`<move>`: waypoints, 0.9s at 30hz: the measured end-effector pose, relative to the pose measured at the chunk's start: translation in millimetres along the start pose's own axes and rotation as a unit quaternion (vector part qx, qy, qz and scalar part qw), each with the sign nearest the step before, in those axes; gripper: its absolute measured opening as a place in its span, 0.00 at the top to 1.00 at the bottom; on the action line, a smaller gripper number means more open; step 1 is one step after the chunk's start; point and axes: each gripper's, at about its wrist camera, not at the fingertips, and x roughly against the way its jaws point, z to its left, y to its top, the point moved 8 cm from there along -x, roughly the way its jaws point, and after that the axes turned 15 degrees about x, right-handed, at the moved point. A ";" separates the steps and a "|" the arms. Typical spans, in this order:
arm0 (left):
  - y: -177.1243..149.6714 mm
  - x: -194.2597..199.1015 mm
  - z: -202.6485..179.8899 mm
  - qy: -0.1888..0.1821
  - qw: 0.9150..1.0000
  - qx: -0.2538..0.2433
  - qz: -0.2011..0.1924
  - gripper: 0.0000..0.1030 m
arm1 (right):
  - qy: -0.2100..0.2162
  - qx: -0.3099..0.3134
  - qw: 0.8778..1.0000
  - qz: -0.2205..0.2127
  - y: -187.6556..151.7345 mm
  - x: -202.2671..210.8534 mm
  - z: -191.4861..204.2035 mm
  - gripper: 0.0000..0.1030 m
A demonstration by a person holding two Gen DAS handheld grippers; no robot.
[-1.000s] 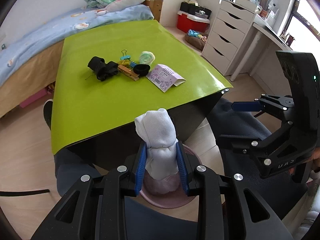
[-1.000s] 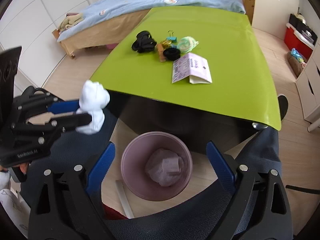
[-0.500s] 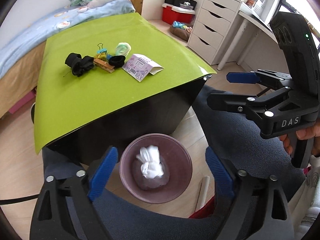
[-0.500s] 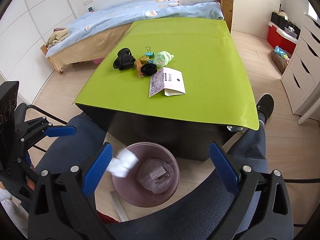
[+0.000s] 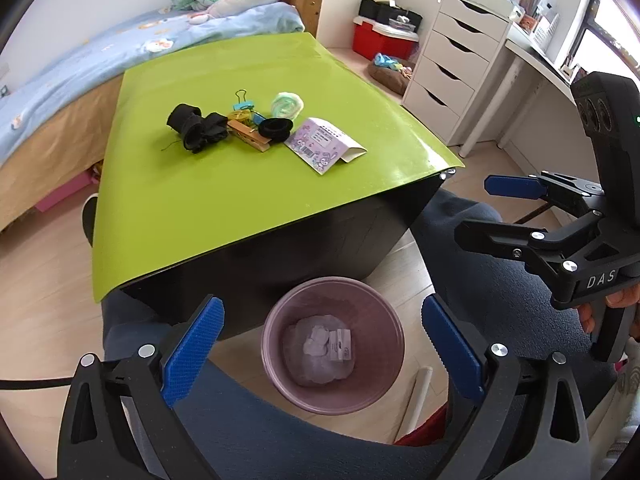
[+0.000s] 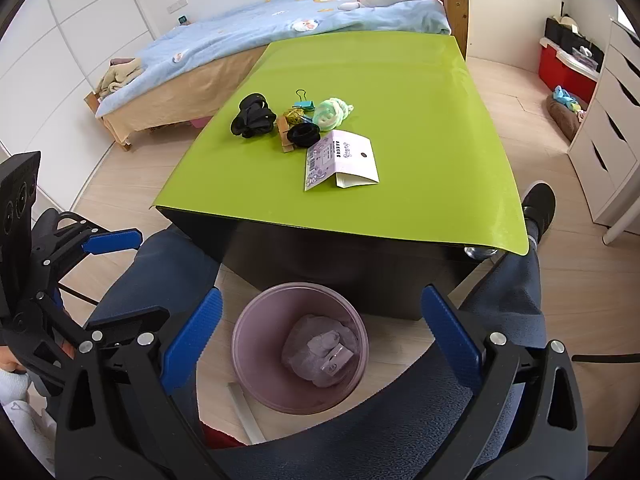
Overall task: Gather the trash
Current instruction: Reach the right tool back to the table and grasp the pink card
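So the only lettering that reads clearly is "DAS" on the right gripper (image 5: 476,210); the purple card (image 5: 325,148) on the green table (image 5: 224,208) has print too small to make out. The left gripper (image 5: 322,350) has just been opening, now spread wide with nothing between its blue pads. The right one is wide and empty too. Both hang over the pink bin (image 5: 332,344) on the floor at the table's near side, with crumpled white trash (image 5: 318,340) inside, partly blurry.

Left gripper (image 5: 323,344): jaws just opened wide, nothing between them. Right gripper (image 6: 320,334): jaws spread wide, empty.
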 end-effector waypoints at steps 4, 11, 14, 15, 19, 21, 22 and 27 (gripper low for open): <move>5.3 2.6 5.4 0.004 1.000 0.007 -0.008 0.07 | 0.003 -0.003 1.000 0.002 0.5 -0.9 0.1 0.05; 15.5 7.4 16.7 0.013 0.999 0.023 -0.020 0.07 | 0.007 0.008 1.000 -0.003 24.2 -2.9 -3.5 0.05; 17.6 8.6 20.2 0.016 0.999 0.027 -0.022 0.07 | 0.003 0.016 1.000 -0.001 42.8 -9.1 -9.8 0.05; 17.9 8.9 21.2 0.017 0.999 0.028 -0.022 0.07 | 0.001 0.020 1.000 0.002 48.9 -12.1 -11.9 0.05; 18.8 10.1 26.6 0.019 0.999 0.034 -0.024 0.07 | -0.005 0.029 0.999 0.020 75.5 -30.6 -22.9 0.05; 19.9 10.7 29.7 0.020 0.999 0.038 -0.025 0.07 | -0.007 0.037 0.999 0.034 87.1 -41.9 -26.7 0.05; 20.1 10.8 31.0 0.021 0.999 0.040 -0.026 0.07 | -0.009 0.040 0.998 0.044 91.8 -48.5 -28.2 0.05; 20.0 12.4 36.5 0.023 0.998 0.046 -0.029 0.07 | -0.013 0.042 0.994 0.099 106.2 -82.9 -37.2 0.05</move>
